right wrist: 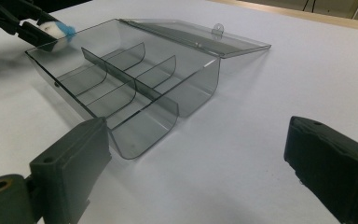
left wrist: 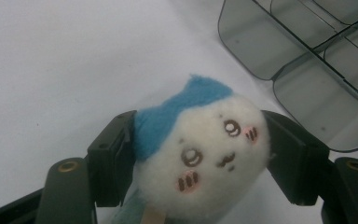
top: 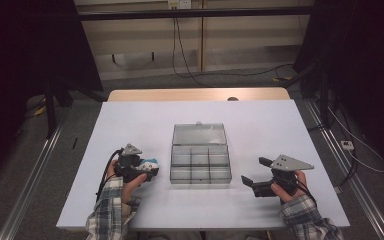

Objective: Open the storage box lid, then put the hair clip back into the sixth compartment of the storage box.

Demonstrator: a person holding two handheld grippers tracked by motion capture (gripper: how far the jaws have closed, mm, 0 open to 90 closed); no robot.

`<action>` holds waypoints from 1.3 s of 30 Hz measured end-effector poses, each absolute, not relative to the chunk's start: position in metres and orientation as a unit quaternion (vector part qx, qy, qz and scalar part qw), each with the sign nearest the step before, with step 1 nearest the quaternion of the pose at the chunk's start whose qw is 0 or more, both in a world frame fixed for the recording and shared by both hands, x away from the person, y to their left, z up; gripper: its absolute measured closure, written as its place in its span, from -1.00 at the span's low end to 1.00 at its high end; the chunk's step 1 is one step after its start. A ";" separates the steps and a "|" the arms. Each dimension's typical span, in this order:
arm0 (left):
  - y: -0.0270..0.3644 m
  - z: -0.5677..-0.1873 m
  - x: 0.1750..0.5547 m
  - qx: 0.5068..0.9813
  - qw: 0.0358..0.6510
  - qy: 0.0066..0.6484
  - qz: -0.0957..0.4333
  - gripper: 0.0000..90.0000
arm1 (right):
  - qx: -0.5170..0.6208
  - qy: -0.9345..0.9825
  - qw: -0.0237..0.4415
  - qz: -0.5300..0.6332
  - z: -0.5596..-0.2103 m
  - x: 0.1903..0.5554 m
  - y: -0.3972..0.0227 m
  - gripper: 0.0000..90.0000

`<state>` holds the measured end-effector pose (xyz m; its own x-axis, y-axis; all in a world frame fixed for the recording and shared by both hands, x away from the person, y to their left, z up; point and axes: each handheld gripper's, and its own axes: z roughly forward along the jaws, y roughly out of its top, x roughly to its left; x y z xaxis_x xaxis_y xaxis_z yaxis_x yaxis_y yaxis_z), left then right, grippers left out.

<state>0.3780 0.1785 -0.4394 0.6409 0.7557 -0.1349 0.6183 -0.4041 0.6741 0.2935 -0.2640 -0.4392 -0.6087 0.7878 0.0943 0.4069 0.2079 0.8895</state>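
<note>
Gripping step in hand: left gripper [left wrist: 196,163] has its jaws pressed on both sides of the plush toy [left wrist: 200,158], held at 9 o'clock of the clear box [top: 200,160]. Right gripper [right wrist: 196,172] waits with jaws wide apart, empty, at 3 o'clock. Box lid open, compartments bare. Next move, likely: carry toy over a compartment, lower, release.
</note>
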 end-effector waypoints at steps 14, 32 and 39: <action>0.178 -0.434 0.379 0.830 0.367 0.410 0.094 -0.31 | 0.396 0.751 0.199 0.489 -0.438 0.294 -0.265 -0.85; 0.181 -0.427 0.376 0.823 0.379 0.412 0.098 -0.30 | 0.393 0.753 0.199 0.489 -0.438 0.295 -0.264 -0.85; 0.182 -0.425 0.376 0.822 0.382 0.412 0.098 -0.30 | 0.393 0.754 0.198 0.488 -0.438 0.296 -0.264 -0.85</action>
<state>0.3757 0.1822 -0.4246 0.6416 0.7514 -0.1541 0.6023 -0.3690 0.7078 0.2960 -0.2635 -0.4376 -0.6122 0.7862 0.0849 0.3988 0.2143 0.8916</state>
